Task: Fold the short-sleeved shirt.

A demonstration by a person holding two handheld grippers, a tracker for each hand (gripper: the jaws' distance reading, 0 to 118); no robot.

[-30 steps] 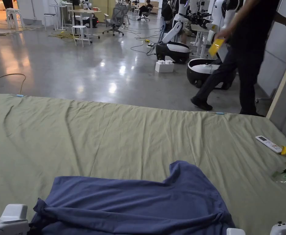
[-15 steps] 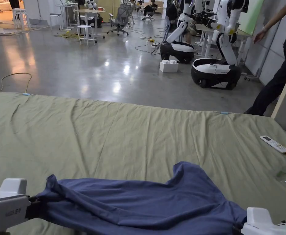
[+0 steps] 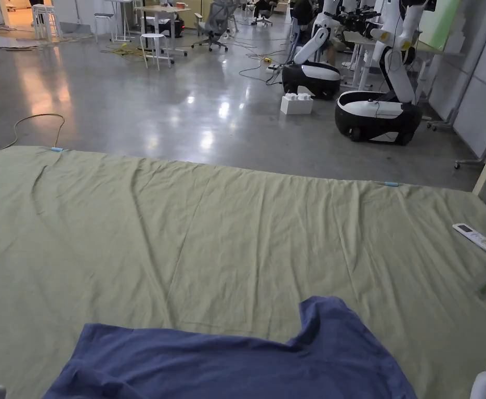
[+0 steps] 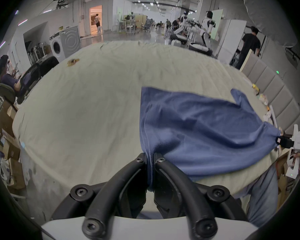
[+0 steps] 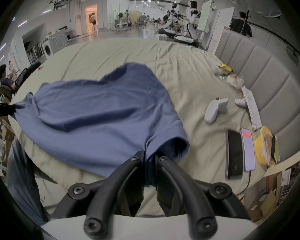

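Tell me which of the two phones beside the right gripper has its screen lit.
The phone farther from the shirt; the phone nearer it is dark.

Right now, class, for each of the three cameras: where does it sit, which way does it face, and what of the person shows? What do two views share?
Head view: on the head, looking across the sheet at the blue shirt.
Left gripper view: behind the left hand-held gripper, clamping the shirt; the right hand-held gripper and a trouser leg show.
Right gripper view: behind its own clamp.
Shared: shirt, sheet.
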